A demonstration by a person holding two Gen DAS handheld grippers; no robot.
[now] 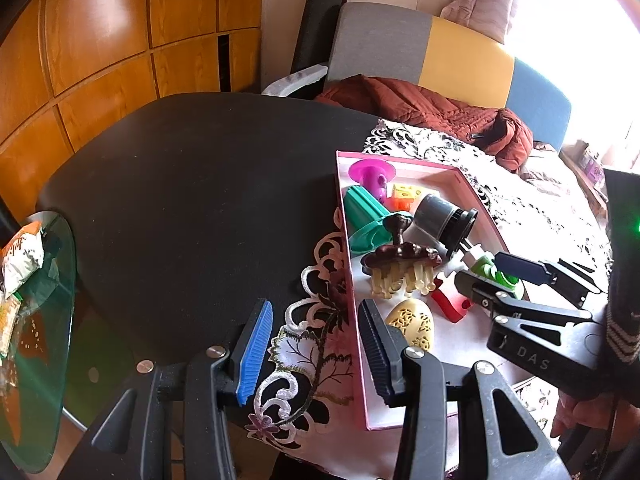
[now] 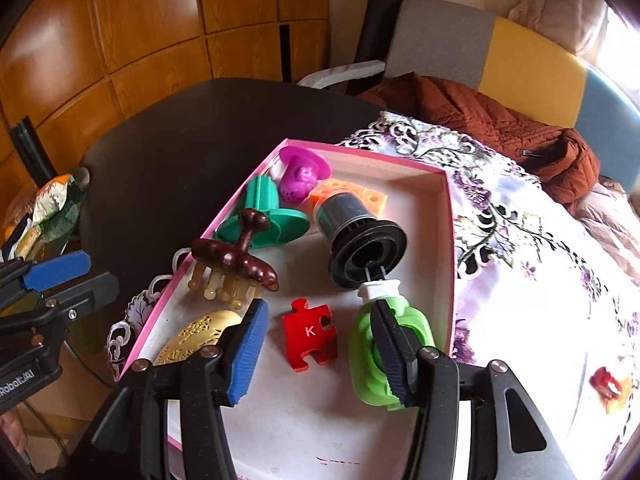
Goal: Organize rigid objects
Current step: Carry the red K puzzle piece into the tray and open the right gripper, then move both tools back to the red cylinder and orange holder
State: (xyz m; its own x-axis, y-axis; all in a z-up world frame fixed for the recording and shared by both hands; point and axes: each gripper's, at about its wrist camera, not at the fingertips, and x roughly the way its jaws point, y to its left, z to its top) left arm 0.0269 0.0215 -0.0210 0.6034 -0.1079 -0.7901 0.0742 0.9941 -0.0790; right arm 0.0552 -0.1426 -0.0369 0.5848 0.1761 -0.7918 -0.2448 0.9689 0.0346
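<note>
1. Your right gripper (image 2: 320,344) hangs over the near part of the pink box (image 2: 449,240). Its jaws are apart and press on nothing. The red puzzle piece (image 2: 310,334) lies in the gap between them, and the green plug (image 2: 372,356) lies just beside the dark finger; I cannot tell if that finger touches it.
2. Your left gripper (image 1: 316,352) is also open and empty. It hovers across the left wall of the box: the blue finger is above the lace cloth (image 1: 320,308) and the dark finger is above the box floor.
3. Much of the job looks done. Inside the box you already have the purple cup (image 2: 300,174), the teal mould (image 2: 266,216), the orange and yellow cubes (image 2: 370,198), the dark round filter (image 2: 362,240), the brown massage comb (image 2: 236,258) and the cream carved oval (image 2: 200,334), besides the puzzle piece and the plug.
4. What is left: a small red thing (image 2: 606,384) lies on the cloth to the right, well apart from the box. It is too blurred to name. I judge it is the next thing for you to pick up.
5. The things in the box lie in no order, some are tipped on their side. You may still want to arrange them.
</note>
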